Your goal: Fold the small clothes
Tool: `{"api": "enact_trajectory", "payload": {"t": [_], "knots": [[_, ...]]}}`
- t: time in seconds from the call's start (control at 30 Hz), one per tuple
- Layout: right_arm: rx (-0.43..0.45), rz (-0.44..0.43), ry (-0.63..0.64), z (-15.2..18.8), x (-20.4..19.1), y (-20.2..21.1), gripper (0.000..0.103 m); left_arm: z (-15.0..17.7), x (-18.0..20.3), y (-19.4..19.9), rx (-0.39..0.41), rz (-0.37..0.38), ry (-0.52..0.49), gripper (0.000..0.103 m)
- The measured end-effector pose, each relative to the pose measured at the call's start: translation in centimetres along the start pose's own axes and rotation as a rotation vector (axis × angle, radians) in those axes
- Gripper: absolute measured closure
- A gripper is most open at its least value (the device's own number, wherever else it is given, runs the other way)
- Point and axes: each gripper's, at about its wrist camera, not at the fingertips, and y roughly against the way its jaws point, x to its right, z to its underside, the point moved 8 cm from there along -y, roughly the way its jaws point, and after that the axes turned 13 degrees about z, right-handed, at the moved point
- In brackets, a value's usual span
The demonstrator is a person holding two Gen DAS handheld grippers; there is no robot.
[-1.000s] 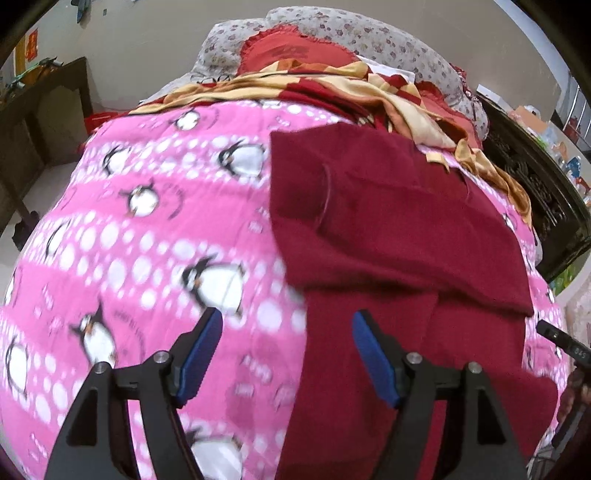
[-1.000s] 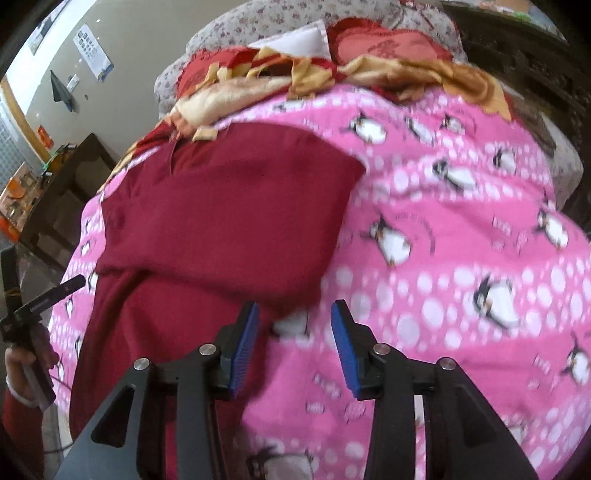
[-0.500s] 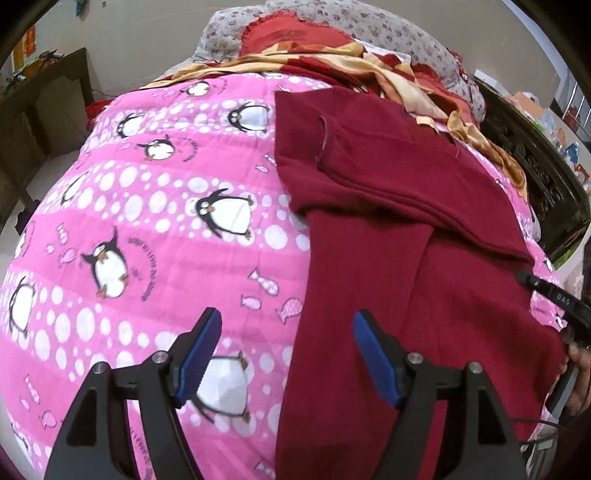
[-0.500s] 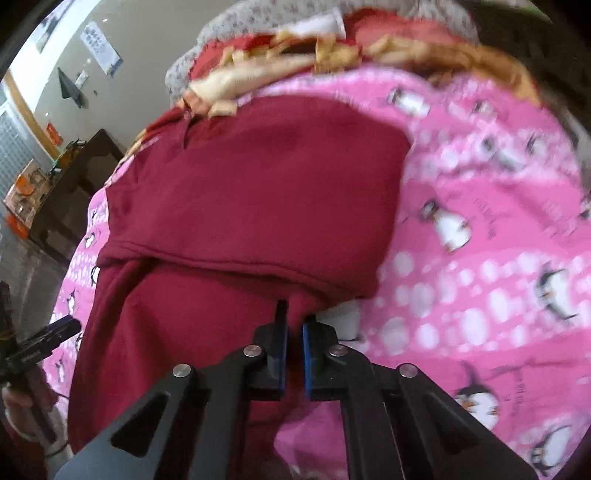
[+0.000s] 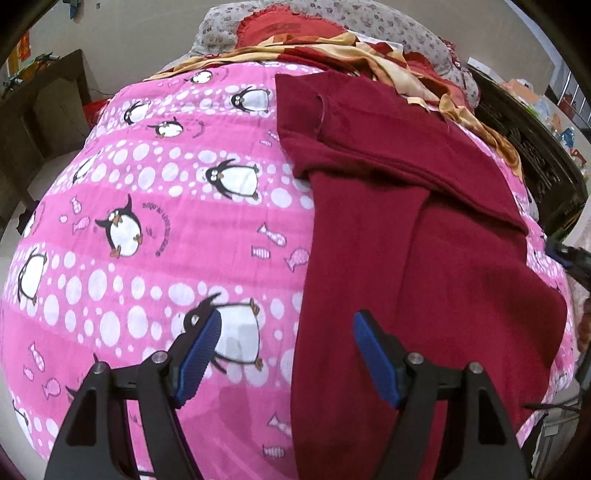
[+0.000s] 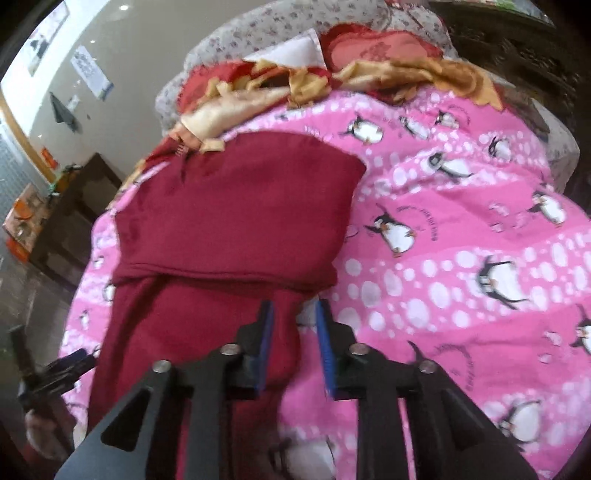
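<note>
A dark red garment [image 5: 413, 229] lies on a pink penguin-print blanket [image 5: 155, 206], its upper part folded down in a flap over the lower part. My left gripper [image 5: 286, 347] is open above the garment's left edge, one finger over the blanket and one over the cloth. In the right wrist view the garment [image 6: 229, 229] fills the left half. My right gripper [image 6: 293, 332] hovers over the garment's right edge just below the flap, its jaws a narrow gap apart and holding nothing.
A crumpled red and yellow cloth [image 5: 369, 51] and floral pillows [image 5: 391, 26] lie at the head of the bed. Dark wooden furniture stands at the left [image 5: 40, 122] and right [image 5: 532, 155]. The pink blanket [image 6: 461, 258] spreads to the right.
My left gripper drew back toward the near end of the garment, staying open. My right gripper closed half a second ago and has now partly reopened, moving near the garment's right edge.
</note>
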Motion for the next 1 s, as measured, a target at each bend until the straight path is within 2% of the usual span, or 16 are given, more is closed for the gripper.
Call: {"api": "enact_trajectory", "payload": {"t": [0.13, 0.23, 0.37, 0.6, 1.0], "knots": [[-0.021, -0.074, 0.048, 2.0, 0.8, 4.0, 0.051, 1.2, 0.1, 0.7, -0.013, 0.024, 0.009, 0.025], [-0.031, -0.095, 0.104, 4.3, 1.1, 6.0, 0.045, 2.3, 0.2, 1.4, -0.019, 0.038, 0.017, 0.025], [-0.048, -0.103, 0.136, 7.8, 1.5, 7.0, 0.042, 3.5, 0.6, 1.8, -0.034, 0.025, 0.008, 0.025], [-0.112, -0.107, 0.129, 12.0, 1.4, 4.6, 0.042, 5.1, 1.9, 2.3, -0.042, 0.024, -0.009, 0.025], [-0.129, -0.119, 0.111, 13.8, 0.6, 2.8, 0.042, 6.6, 2.8, 3.1, -0.049, 0.026, -0.036, 0.025]]}}
